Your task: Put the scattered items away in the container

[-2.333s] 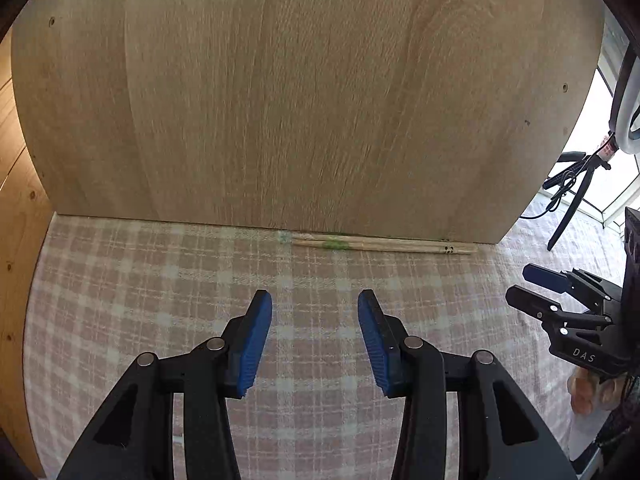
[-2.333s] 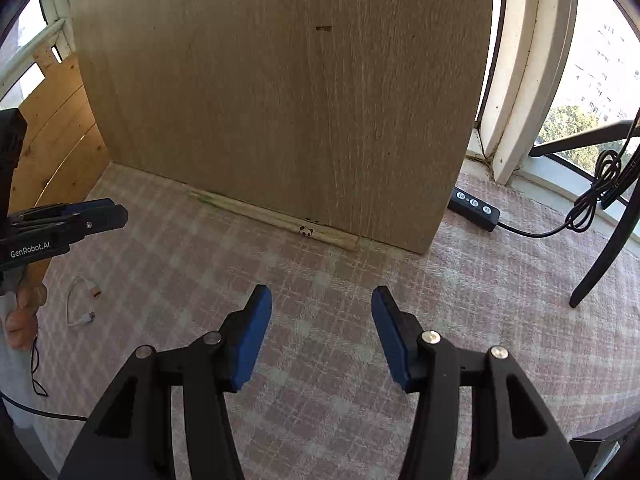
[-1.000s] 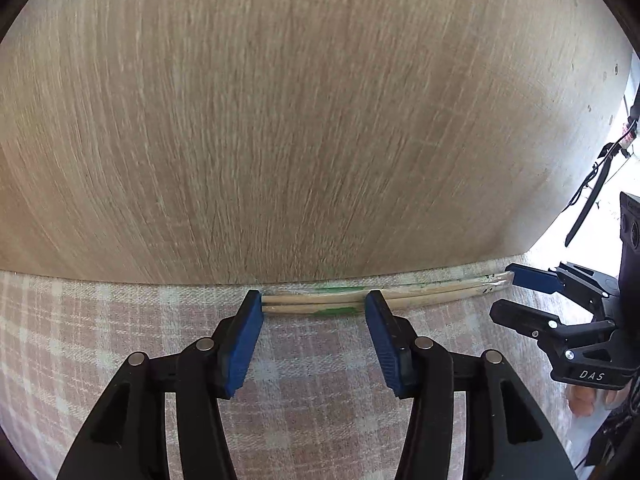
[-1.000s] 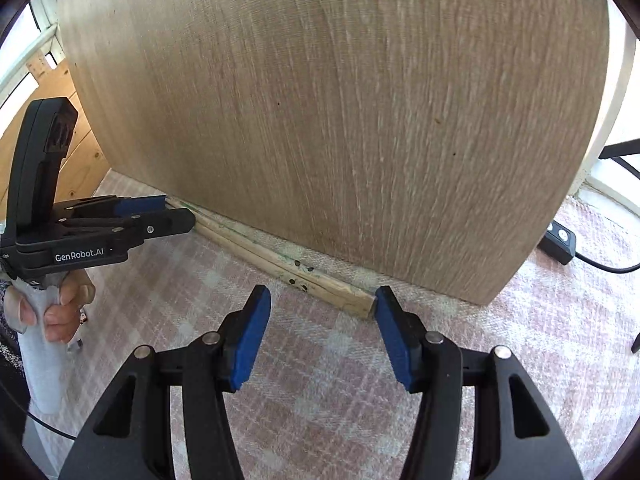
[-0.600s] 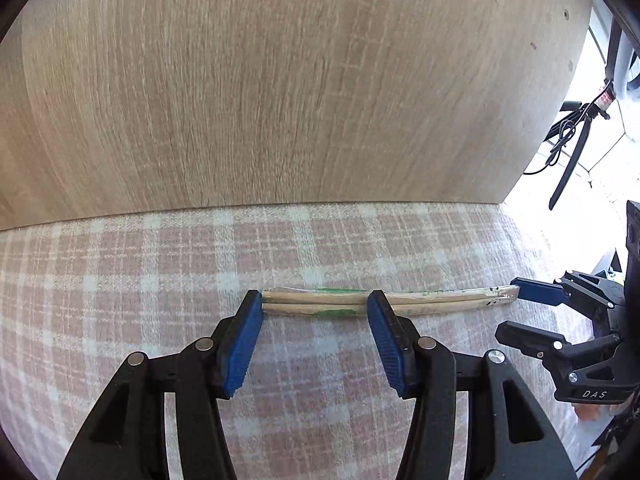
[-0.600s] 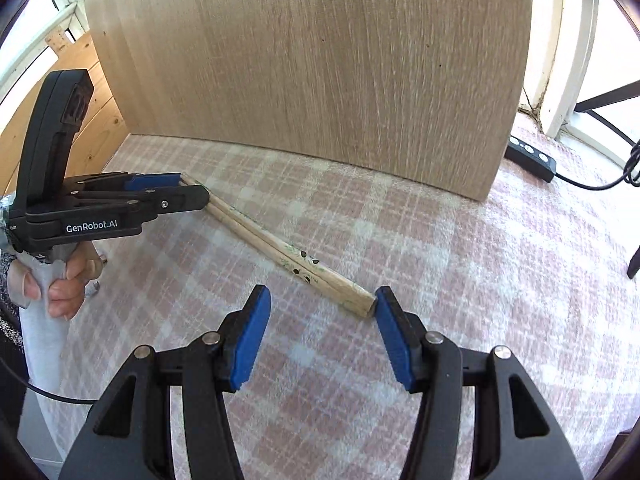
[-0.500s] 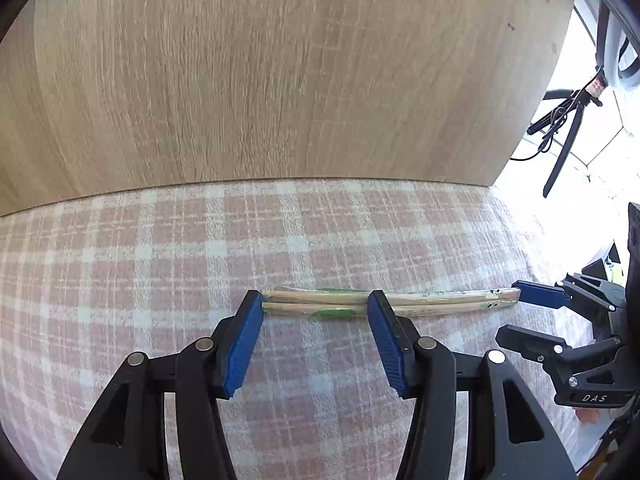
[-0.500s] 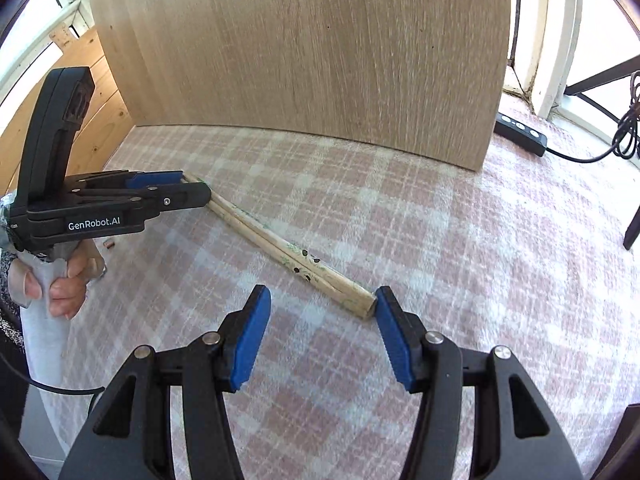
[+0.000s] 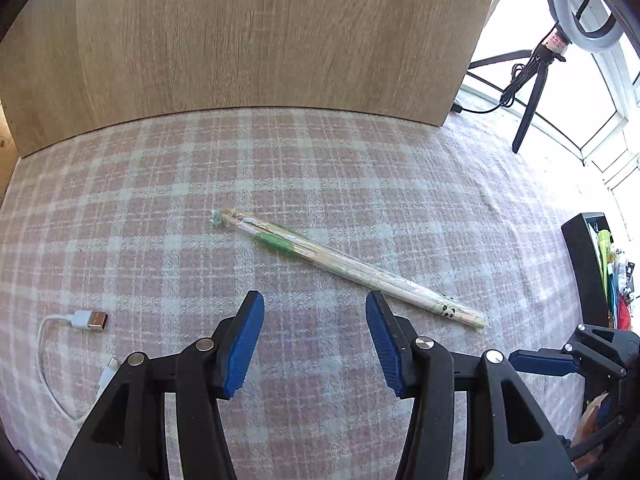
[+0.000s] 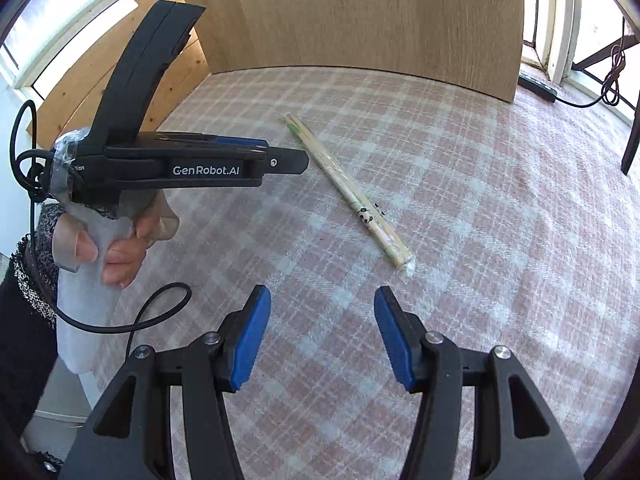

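Note:
A wrapped pair of wooden chopsticks (image 9: 348, 268) with a green band and a panda print lies loose on the pink checked cloth; it also shows in the right wrist view (image 10: 348, 190). My left gripper (image 9: 314, 340) is open and empty, pulled back just short of the chopsticks. My right gripper (image 10: 320, 336) is open and empty, just behind the near end of the chopsticks. A black container (image 9: 592, 264) with several colourful items stands at the right edge of the left wrist view.
A white USB cable (image 9: 76, 340) lies on the cloth at the left. A tall wooden board (image 9: 256, 36) stands at the back of the cloth. A tripod with a ring light (image 9: 536, 80) and a power strip (image 10: 536, 86) are at the far right.
The chopsticks were dragged away from the board, then left lying on the cloth. Both grippers have drawn back and up from them, and the chopsticks now lie slanted.

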### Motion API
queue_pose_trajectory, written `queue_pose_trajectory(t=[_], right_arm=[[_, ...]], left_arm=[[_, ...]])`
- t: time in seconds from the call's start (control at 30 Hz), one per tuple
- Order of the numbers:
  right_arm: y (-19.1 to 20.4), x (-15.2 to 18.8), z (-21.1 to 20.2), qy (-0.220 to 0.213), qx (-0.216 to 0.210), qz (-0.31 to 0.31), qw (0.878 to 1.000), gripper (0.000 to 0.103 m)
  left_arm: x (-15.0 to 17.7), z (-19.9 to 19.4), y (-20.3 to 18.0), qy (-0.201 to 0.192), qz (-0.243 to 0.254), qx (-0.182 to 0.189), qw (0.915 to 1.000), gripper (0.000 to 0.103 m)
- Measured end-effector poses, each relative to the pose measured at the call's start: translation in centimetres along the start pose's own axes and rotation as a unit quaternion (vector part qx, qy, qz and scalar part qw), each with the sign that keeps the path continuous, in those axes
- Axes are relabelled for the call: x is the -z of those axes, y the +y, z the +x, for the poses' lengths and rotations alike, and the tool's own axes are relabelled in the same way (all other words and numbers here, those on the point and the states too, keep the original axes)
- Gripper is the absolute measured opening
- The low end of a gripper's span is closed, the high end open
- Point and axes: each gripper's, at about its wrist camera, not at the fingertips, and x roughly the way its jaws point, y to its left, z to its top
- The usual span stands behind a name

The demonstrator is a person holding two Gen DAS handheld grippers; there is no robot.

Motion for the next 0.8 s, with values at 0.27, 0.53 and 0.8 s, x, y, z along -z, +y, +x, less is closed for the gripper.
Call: queue_pose_trajectory(t=[0.27, 0.53, 0.8], right_arm=[[0.7, -1.7, -2.7, -0.014, 0.069, -0.037, 0.997, 0.054], [2.6, -5.7, 0.1, 0.042, 0.119, -0.121, 0.985, 0.054], [3.4, -9.2, 4.9, 0.085, 0.136, -0.137, 0.977, 0.054]], left_arm=[[3.6, -8.5, 5.0, -0.011, 0.002, -0.041, 0.9991, 0.050], [6.6, -12.6, 11.8, 0.024, 0.004, -0.093, 0.9953, 0.050], [6.6, -14.3, 17.9, 0.025, -0.041, -0.113, 0.9925, 0.050]])
